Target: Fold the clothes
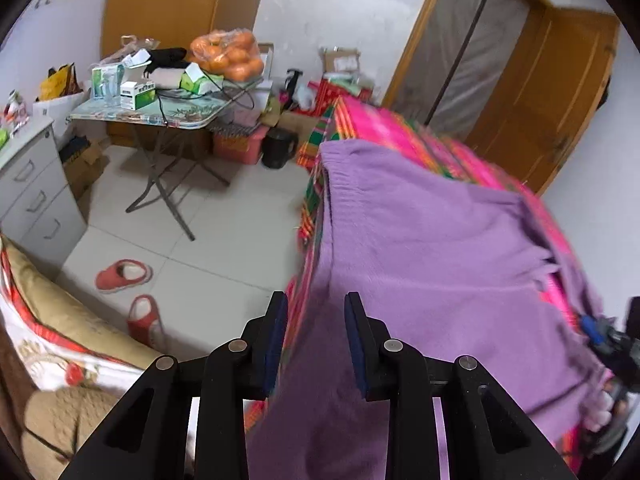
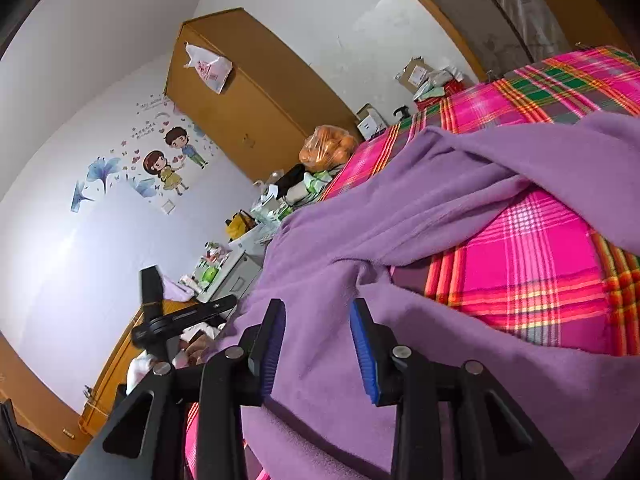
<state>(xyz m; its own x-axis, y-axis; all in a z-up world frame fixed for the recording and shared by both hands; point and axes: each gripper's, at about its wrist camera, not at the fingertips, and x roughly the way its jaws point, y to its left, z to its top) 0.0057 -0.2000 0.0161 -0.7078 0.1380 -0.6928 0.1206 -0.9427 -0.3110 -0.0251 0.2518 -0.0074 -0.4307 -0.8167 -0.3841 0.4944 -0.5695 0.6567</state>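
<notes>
**Purple garment spread over plaid bed**

A purple fleece garment (image 1: pixel 432 248) lies across a bed covered in a pink plaid sheet (image 2: pixel 536 264), one edge hanging over the bed's side. The left tongs (image 1: pixel 316 308) stand apart, fabric passing between the pads without being pinched. The right tongs (image 2: pixel 318 316) also stand apart, poised over a fold of the same cloth. Beyond the bed, a bag of oranges (image 1: pixel 228 54) sits on a cluttered folding counter (image 1: pixel 160 114), and red slippers (image 1: pixel 124 276) rest on the tiled floor.
</notes>
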